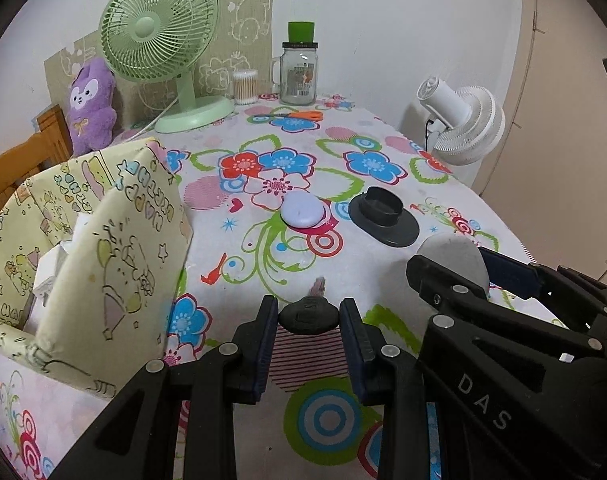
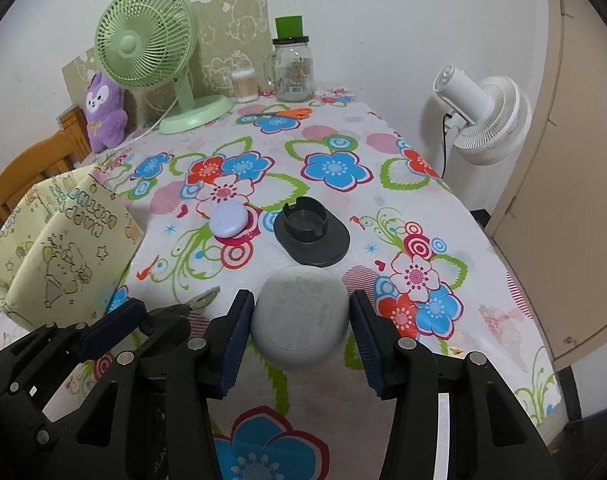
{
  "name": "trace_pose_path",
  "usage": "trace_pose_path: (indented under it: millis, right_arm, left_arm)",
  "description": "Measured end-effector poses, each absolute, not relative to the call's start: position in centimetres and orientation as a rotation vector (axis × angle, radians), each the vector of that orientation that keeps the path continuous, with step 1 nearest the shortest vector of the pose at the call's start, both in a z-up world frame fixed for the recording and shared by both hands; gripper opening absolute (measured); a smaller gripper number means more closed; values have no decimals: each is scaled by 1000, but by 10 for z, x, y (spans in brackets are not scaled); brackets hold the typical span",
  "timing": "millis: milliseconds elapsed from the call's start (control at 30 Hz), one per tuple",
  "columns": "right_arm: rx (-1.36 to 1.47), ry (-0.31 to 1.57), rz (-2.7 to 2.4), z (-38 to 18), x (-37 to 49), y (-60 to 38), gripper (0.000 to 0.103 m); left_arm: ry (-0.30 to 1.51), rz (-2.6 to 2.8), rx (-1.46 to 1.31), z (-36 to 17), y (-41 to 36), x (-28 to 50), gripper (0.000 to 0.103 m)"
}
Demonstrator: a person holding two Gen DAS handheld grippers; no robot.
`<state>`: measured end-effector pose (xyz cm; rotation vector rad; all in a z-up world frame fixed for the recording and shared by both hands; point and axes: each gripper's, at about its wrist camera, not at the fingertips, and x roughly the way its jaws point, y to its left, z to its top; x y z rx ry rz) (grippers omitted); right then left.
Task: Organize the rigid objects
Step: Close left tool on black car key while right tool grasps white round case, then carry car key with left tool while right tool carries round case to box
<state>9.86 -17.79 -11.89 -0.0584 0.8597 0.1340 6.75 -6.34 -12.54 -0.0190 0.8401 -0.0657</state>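
Observation:
My left gripper is open with its jaws on either side of a black-headed key lying on the floral tablecloth; small gaps show on both sides. My right gripper is open around a grey rounded case, its pads close to the sides without clearly pressing. The grey case and right gripper also show in the left wrist view. A lilac round case and a black ashtray-like holder lie further out on the table. A yellow patterned open box stands at the left.
At the back stand a green desk fan, a cotton swab tub, a glass jar with a green cup on top, orange scissors and a purple plush toy. A white fan stands off the right edge. A wooden chair stands at the left.

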Motion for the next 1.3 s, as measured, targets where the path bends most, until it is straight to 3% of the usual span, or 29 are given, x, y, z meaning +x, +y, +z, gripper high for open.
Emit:
trace_pose_path:
  millis: [1300]
  right_arm:
    - [-43, 779, 158, -45, 64, -143, 52]
  left_arm:
    - [762, -69, -7, -53, -34, 35, 32]
